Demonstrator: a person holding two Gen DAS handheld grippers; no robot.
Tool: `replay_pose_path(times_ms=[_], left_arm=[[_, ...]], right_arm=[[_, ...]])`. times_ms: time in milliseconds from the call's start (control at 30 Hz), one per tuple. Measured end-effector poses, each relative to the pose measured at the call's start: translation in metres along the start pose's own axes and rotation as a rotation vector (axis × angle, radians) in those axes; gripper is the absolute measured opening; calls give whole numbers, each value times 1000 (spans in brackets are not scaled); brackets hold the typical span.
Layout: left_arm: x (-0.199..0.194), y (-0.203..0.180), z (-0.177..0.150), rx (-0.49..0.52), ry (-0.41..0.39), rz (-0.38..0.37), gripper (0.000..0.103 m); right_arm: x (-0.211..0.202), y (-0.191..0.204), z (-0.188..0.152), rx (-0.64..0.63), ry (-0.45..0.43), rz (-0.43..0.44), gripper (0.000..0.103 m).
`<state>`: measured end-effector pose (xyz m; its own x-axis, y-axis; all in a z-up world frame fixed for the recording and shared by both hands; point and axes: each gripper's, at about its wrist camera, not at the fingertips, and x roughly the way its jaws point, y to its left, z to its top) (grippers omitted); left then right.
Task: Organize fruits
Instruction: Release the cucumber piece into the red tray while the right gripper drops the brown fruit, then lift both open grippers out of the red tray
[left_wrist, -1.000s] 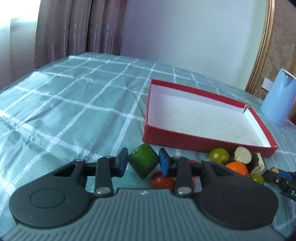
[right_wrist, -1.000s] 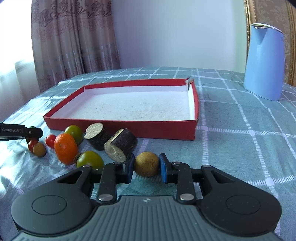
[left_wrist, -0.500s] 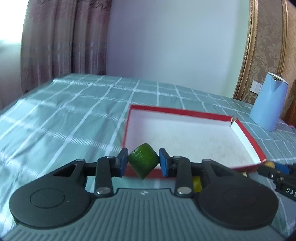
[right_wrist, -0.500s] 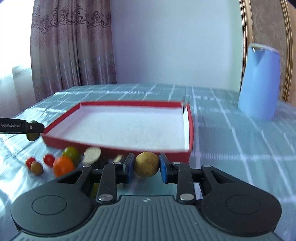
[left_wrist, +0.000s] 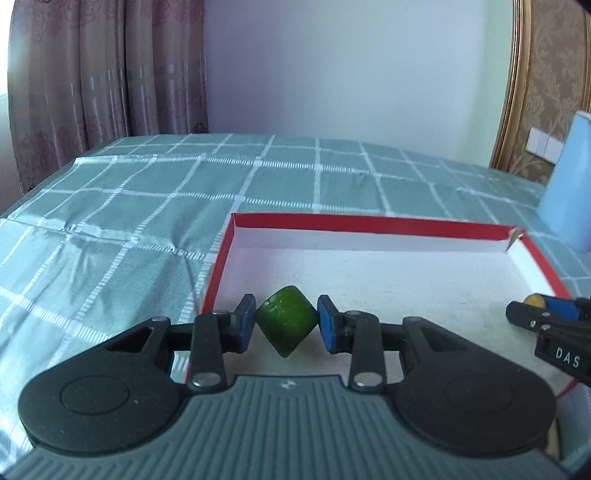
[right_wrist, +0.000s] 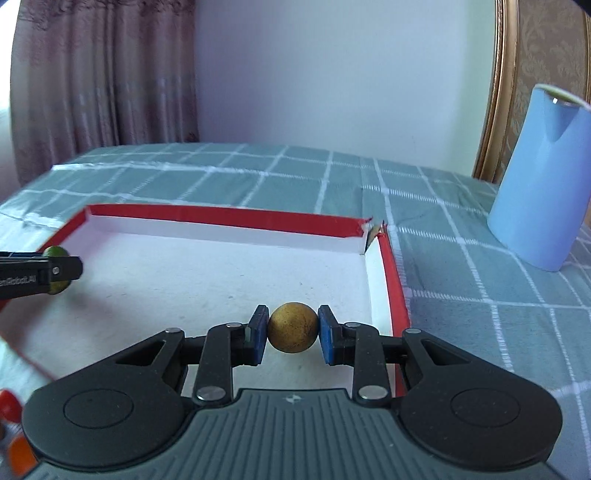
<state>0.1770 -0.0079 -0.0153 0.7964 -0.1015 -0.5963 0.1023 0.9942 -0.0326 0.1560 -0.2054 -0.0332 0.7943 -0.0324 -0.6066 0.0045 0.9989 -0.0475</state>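
Our left gripper (left_wrist: 286, 325) pinches a green fruit (left_wrist: 287, 325), our right gripper (right_wrist: 293, 328) a brown ball-shaped fruit (right_wrist: 293, 328). Both look light, firm and apt to roll, so we grip across their middles.

"DAS" on right tongs (left_wrist: 554, 317)

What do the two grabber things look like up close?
Both look the same. The left gripper and right gripper each have a grey ribbed body, two round black discs at the sides, black linkage arms with silver pins, and blue pads on the fingertips. Seen from the side, one finger bears white letters, "DAS". No hands, sleeves or cables show.
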Motion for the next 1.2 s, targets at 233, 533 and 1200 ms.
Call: replay_pose_path(times_ms=[233, 533, 1200], left_arm=[[14, 2, 3, 4, 28, 1, 33], [12, -1, 0, 15, 19, 10, 50], [-57, 34, -18, -51, -253, 48, 97]], right_arm=[[10, -3, 0, 17, 22, 4, 28], [10, -6, -2, 13, 6, 35, 29], [-28, -23, -14, 104, -130, 35, 71]])
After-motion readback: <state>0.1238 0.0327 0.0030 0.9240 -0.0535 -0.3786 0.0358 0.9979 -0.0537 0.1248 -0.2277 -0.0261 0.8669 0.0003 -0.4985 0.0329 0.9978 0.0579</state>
